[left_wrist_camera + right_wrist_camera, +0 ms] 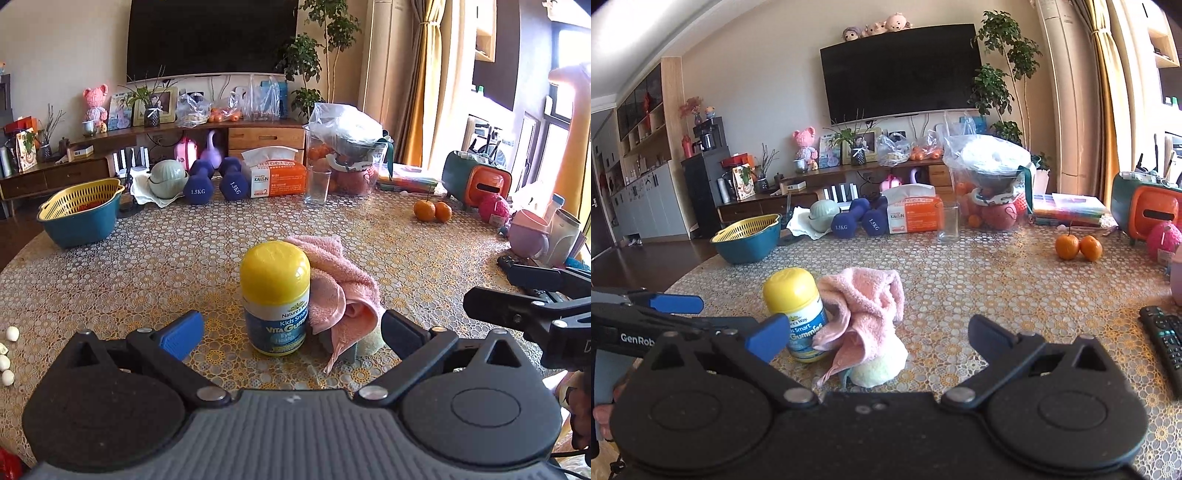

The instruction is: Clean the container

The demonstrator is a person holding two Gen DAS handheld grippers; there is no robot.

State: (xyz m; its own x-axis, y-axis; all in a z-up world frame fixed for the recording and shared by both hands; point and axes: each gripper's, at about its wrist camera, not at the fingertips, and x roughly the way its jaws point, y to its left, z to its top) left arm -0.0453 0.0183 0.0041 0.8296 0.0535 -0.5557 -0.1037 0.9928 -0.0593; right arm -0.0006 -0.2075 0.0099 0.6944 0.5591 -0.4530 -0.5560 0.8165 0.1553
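Observation:
A vitamin bottle (275, 299) with a yellow cap and blue label stands upright on the patterned table. A crumpled pink towel (340, 291) leans against its right side, draped over a pale sponge (877, 367). My left gripper (291, 330) is open, its fingers spread to either side of the bottle, just short of it. In the right wrist view the bottle (799, 314) and towel (866, 299) sit ahead and to the left of my open right gripper (879, 338), which holds nothing. The right gripper also shows at the right edge of the left wrist view (524, 291).
At the back stand a teal basin with a yellow strainer (79, 212), blue dumbbells (216, 182), a tissue pack (275, 173), a drinking glass (317, 184) and a bagged jar of fruit (347, 147). Two oranges (1078, 247) and a remote (1165, 341) lie at the right.

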